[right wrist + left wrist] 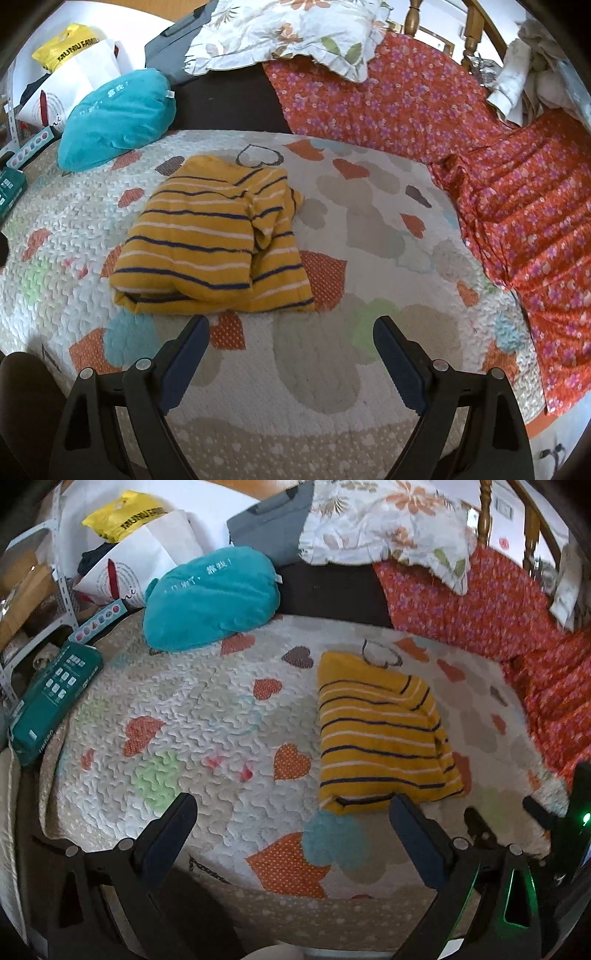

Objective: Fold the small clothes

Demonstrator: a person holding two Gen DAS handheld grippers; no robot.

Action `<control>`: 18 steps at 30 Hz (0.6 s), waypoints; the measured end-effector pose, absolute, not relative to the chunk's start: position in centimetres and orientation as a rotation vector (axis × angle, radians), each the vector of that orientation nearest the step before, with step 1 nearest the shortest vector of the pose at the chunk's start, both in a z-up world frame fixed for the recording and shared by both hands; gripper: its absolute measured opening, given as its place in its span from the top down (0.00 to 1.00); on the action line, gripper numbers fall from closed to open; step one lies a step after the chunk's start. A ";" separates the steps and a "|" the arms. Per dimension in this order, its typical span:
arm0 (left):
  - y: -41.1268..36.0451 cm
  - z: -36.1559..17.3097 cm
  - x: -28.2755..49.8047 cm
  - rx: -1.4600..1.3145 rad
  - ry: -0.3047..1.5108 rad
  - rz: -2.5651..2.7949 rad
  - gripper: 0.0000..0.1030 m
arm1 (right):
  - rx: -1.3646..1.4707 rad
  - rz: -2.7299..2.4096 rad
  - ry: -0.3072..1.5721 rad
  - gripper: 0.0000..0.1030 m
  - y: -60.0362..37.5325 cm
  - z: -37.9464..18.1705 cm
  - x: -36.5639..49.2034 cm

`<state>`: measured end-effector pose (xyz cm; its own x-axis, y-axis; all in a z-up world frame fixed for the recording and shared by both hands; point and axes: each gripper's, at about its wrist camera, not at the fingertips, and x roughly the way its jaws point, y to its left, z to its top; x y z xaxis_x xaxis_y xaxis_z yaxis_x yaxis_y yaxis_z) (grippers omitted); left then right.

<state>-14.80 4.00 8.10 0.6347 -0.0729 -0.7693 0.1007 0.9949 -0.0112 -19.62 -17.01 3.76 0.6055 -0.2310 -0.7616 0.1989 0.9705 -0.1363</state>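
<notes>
A small yellow top with dark and white stripes (380, 731) lies folded into a rough rectangle on the heart-patterned quilt (207, 709). In the right wrist view the top (207, 240) lies just beyond the fingers, with one layer folded over. My left gripper (295, 805) is open and empty, to the near left of the top. My right gripper (291, 328) is open and empty, just short of the top's near edge. Part of the right gripper (517, 812) shows at the right edge of the left wrist view.
A teal cushion (210, 598) lies at the quilt's far left, a green box (51, 698) at its left edge. A red floral blanket (498, 177) is bunched along the right. A floral pillow (291, 33) and a wooden headboard (469, 33) stand behind. Bags (140, 542) are piled far left.
</notes>
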 end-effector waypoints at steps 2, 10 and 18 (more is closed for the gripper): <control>3.8 7.8 -14.7 0.043 0.888 -0.103 0.00 | -0.049 -0.246 0.889 0.10 -16.8 3.7 -19.0; 3.7 6.7 -14.0 0.027 0.928 -0.128 0.00 | -0.066 -0.242 0.917 0.10 -16.2 2.6 -18.0; 3.4 5.4 -12.6 0.010 0.968 -0.135 0.00 | -0.075 -0.245 0.932 0.10 -16.1 2.1 -17.5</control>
